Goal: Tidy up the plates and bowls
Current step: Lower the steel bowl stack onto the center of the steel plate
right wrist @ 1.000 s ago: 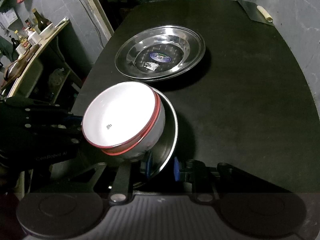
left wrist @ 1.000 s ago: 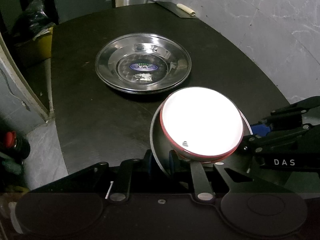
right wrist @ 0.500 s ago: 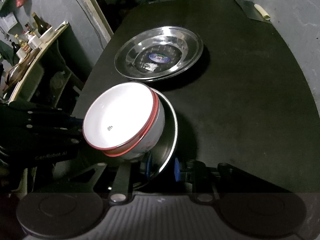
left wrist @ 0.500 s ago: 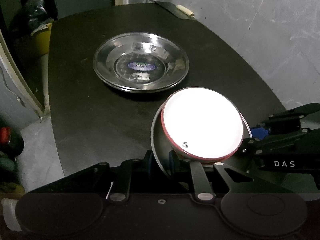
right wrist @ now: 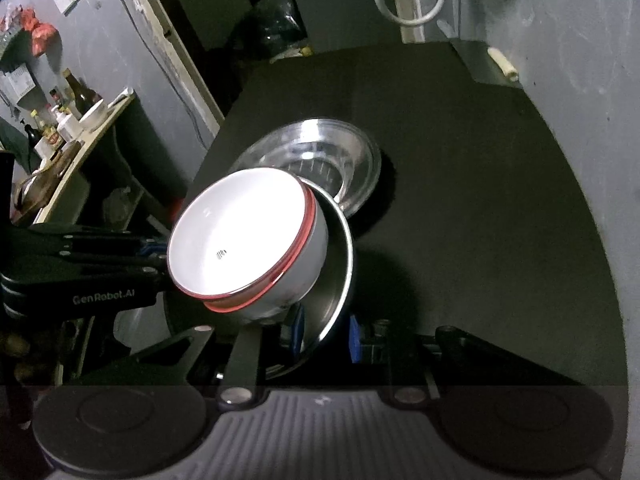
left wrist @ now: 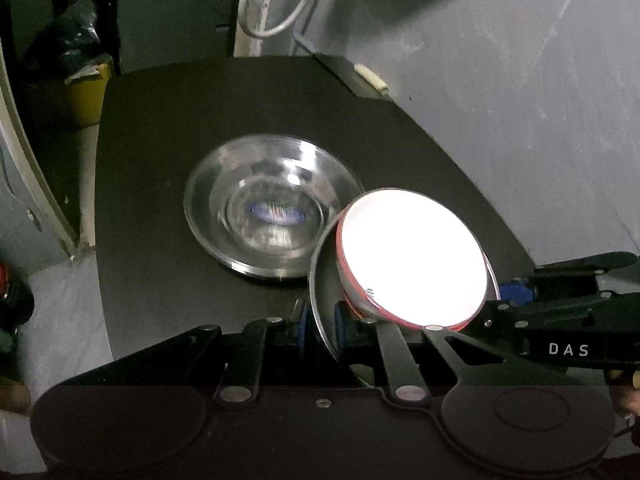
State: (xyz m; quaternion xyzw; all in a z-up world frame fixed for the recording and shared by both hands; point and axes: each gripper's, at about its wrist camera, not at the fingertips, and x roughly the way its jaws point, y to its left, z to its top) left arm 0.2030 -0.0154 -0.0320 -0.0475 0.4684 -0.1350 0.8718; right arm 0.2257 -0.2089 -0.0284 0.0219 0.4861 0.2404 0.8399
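Note:
A white bowl with a red rim (left wrist: 412, 256) (right wrist: 240, 240) sits in a small steel plate (left wrist: 324, 292) (right wrist: 340, 280). My left gripper (left wrist: 322, 326) is shut on that plate's near-left rim. My right gripper (right wrist: 324, 334) is shut on its opposite rim. Both hold plate and bowl tilted above the black table (left wrist: 160, 160) (right wrist: 480, 200). A large steel plate (left wrist: 268, 208) (right wrist: 320, 156) with a blue label lies on the table just beyond, partly hidden by the bowl in the right wrist view.
A knife with a pale handle (left wrist: 370, 80) (right wrist: 504, 66) lies at the table's far right corner by the grey wall. A white cable loop (left wrist: 276, 4) hangs behind. A shelf with bottles (right wrist: 60, 120) stands left of the table.
Both grippers have lifted the small plate with the bowl and carried it forward. It now overlaps the near edge of the large steel plate in view.

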